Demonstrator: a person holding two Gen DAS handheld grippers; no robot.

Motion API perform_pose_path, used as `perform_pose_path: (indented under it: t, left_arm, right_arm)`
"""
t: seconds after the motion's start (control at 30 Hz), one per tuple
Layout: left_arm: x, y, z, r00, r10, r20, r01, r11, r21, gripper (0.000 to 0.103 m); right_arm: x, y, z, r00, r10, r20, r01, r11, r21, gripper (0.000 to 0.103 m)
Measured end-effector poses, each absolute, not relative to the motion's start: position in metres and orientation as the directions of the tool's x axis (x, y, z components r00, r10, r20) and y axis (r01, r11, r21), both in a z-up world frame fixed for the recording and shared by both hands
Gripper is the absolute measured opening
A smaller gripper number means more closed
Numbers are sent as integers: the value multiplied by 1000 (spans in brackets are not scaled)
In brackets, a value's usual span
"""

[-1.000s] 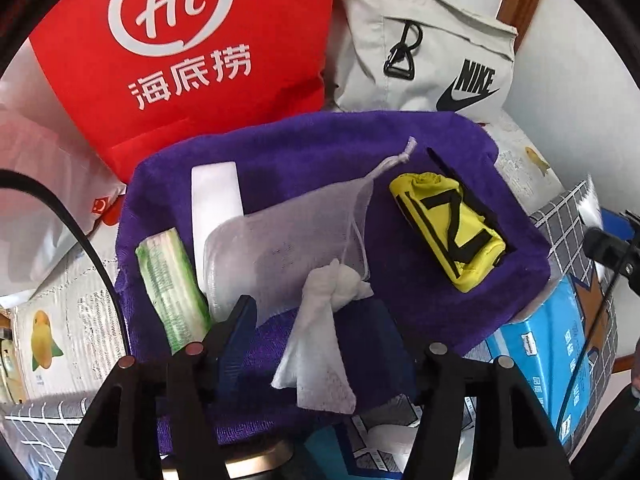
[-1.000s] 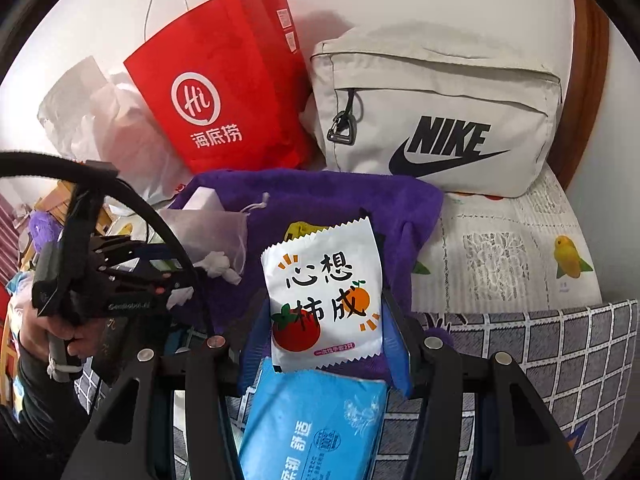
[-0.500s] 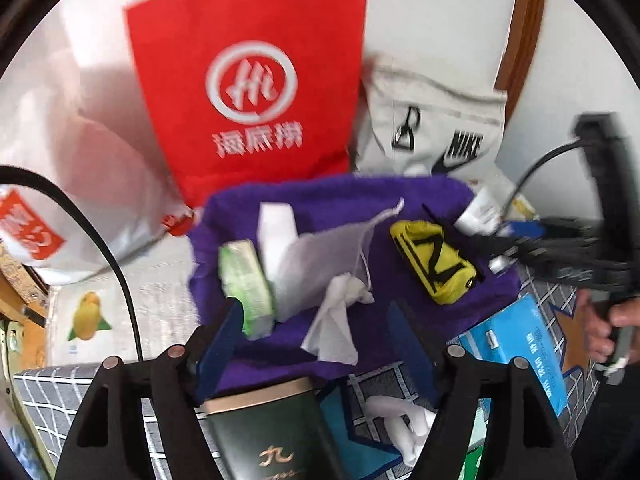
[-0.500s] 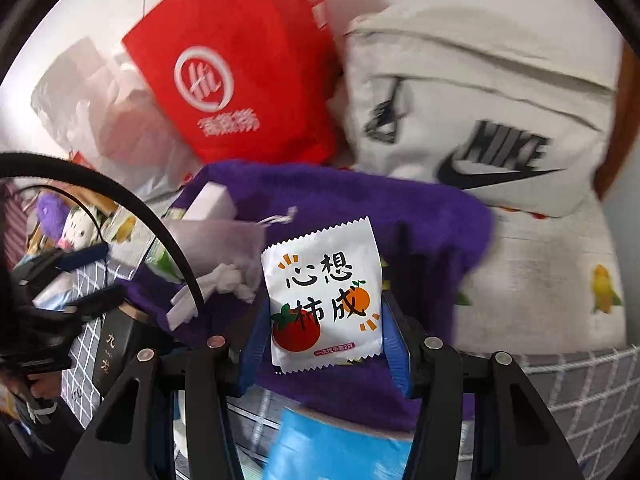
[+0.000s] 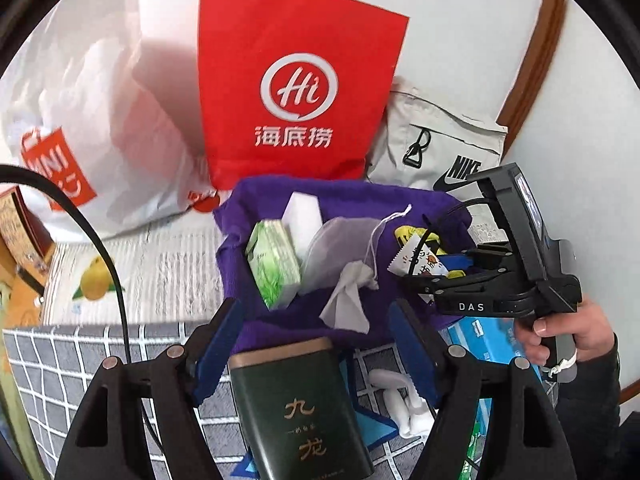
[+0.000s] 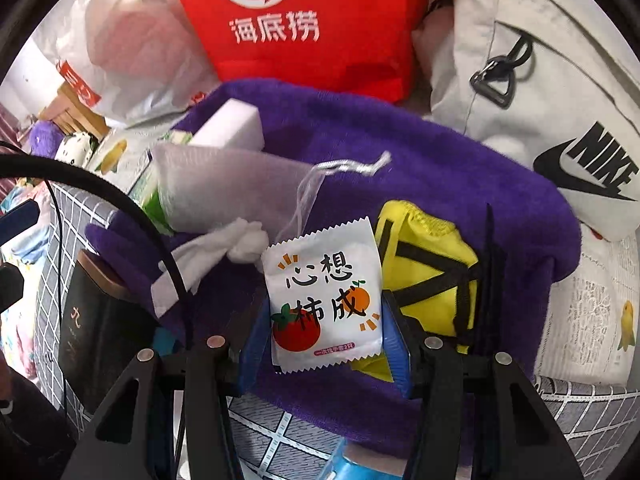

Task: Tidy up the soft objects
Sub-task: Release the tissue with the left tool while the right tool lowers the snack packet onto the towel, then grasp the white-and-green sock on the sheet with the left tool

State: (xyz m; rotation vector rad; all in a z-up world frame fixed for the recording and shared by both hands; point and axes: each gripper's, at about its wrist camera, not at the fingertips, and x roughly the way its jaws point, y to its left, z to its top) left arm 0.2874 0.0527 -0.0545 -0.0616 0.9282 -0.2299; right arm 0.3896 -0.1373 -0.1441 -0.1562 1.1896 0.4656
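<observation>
A purple towel holds a white block, a green tissue pack, a mesh drawstring pouch, a crumpled white wipe and a yellow pouch. My right gripper is shut on a white sachet printed with a tomato and an orange, held over the towel's near part beside the yellow pouch. It also shows in the left wrist view. My left gripper is open and empty, back from the towel, above a dark green tin.
A red paper bag, a white plastic bag and a grey Nike bag stand behind the towel. A blue tissue pack and a small white object lie on the checked cloth.
My left gripper has pulled back and up from the towel, bringing the green tin into view. My right gripper has carried the sachet forward over the towel, close to the yellow pouch.
</observation>
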Motion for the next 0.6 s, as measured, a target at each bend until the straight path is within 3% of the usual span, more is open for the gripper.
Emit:
perform_pose_path:
  t: [0.3, 0.6]
  left_arm:
    - [273, 61, -66, 538, -223, -813, 141, 975, -174, 74]
    - [242, 56, -64, 522, -268, -810, 165, 963, -212, 74]
  right_arm:
    - [378, -126, -142, 286, 240, -928, -476, 876, 80, 73]
    - [342, -155, -101, 368, 281, -886, -416, 902, 113, 73]
